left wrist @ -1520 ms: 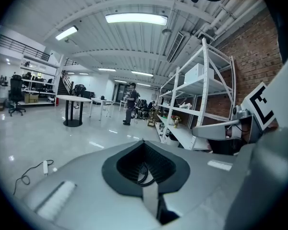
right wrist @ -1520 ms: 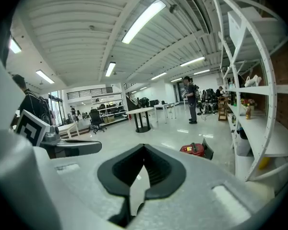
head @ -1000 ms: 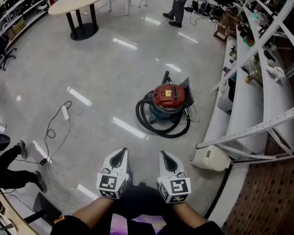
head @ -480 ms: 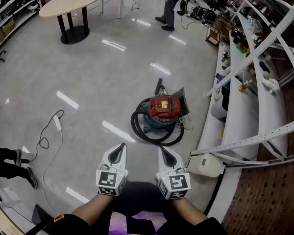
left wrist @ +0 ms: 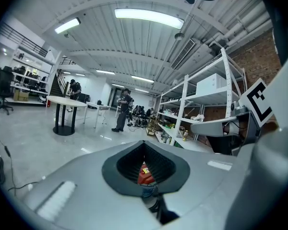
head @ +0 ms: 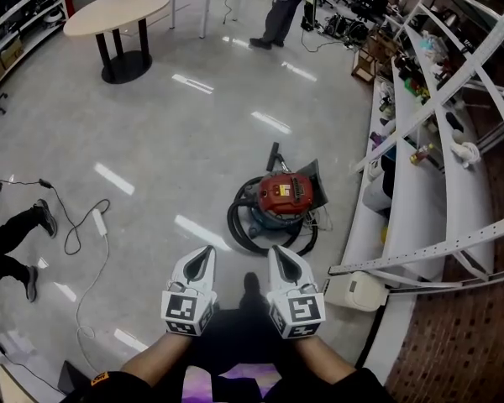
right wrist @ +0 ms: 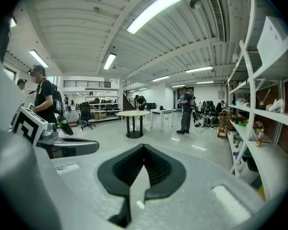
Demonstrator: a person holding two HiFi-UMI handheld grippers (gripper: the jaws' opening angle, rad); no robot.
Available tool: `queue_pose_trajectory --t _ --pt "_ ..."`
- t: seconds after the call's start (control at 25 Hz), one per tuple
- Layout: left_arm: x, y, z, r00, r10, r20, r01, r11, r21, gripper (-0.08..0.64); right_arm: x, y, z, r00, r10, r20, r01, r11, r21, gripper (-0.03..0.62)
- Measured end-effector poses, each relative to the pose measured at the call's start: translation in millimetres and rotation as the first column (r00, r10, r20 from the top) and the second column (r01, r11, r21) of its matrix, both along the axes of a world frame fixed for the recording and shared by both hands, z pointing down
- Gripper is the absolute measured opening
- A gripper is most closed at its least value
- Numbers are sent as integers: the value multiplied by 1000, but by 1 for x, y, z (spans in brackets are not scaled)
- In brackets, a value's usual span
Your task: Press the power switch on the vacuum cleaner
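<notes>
The vacuum cleaner [head: 284, 194] stands on the floor ahead of me, with a red top, a blue drum and a black hose [head: 239, 225] coiled round it. In the head view my left gripper [head: 203, 253] and right gripper [head: 279, 252] are held side by side well short of it, both shut with nothing in them. In the left gripper view, a sliver of the red vacuum cleaner [left wrist: 144, 175] shows through the slit of the left gripper [left wrist: 145, 145]. The right gripper [right wrist: 144, 148] points past it into the room.
Metal shelving [head: 420, 183] runs along the right, with a white box [head: 353, 290] at its foot near my right gripper. A power strip and cable [head: 98, 221] lie on the floor at left beside a person's legs [head: 13, 233]. An oval table [head: 118, 11] stands far back.
The vacuum cleaner has come slightly lower and nearer in the head view as I moved forward. Both grippers stay shut and side by side. The person's legs at left have shifted.
</notes>
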State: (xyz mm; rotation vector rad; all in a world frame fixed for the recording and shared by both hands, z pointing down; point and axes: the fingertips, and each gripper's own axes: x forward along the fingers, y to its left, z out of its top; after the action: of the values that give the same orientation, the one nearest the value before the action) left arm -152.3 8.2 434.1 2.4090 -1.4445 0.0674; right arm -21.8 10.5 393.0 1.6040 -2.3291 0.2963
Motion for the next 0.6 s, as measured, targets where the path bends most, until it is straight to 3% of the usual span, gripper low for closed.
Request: queue_pose_trajectory --t 0.36,0.6 --pt "-3 -50 9 998 -53 29 53 998 -18 15 -2 -58 19 998 -57 41 58 998 -25 -8" --pt "28 -101 27 997 -59 46 62 996 -65 15 19 -110 51 994 -83 65 90 991 -102 -8"
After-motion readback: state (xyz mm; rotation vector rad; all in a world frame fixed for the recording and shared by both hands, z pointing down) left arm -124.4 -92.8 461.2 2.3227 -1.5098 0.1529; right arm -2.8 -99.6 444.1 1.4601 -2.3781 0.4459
